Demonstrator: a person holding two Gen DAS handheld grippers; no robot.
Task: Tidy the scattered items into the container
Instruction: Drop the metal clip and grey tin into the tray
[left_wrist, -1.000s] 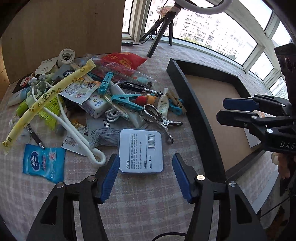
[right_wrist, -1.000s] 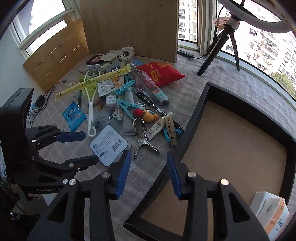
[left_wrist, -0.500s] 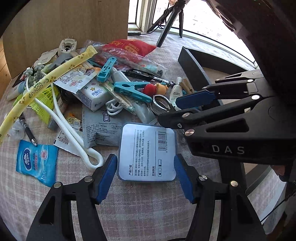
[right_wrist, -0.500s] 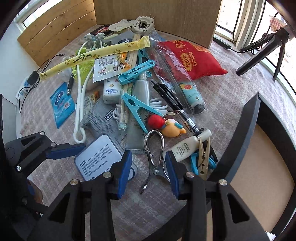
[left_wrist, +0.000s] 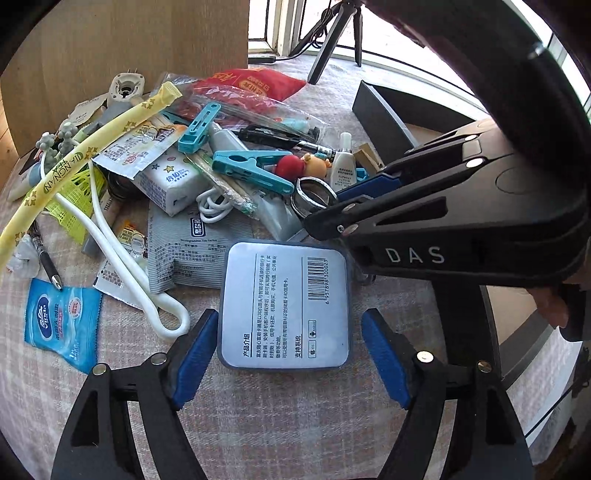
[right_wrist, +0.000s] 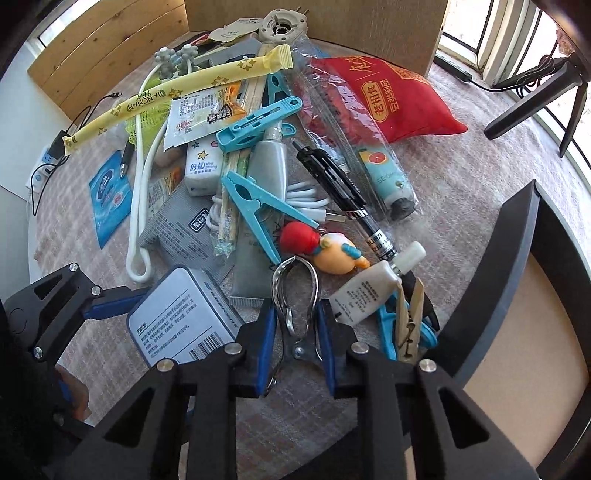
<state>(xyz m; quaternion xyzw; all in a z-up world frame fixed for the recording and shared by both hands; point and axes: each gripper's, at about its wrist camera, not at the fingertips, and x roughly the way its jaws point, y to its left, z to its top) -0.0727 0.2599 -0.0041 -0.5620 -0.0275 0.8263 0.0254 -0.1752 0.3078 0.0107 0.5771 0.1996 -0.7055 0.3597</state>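
A blue-grey tin box with a printed label lies flat on the checked cloth at the near edge of the pile. My left gripper straddles it with its jaws opening; a gap shows at the right pad. A silver metal clip lies beside the tin. My right gripper points down over the clip's handles and its jaws are closing, with thin gaps left at the pads. The black tray with a tan bottom stands to the right.
The pile holds a red snack bag, a yellow tube, teal pegs, a white cord, a small white bottle and a toy figure. A cardboard panel stands behind, a tripod at the right.
Both grippers came down onto the pile. The right one moved from the tray's edge left over the metal clip and narrowed. The left one widened around the tin box.
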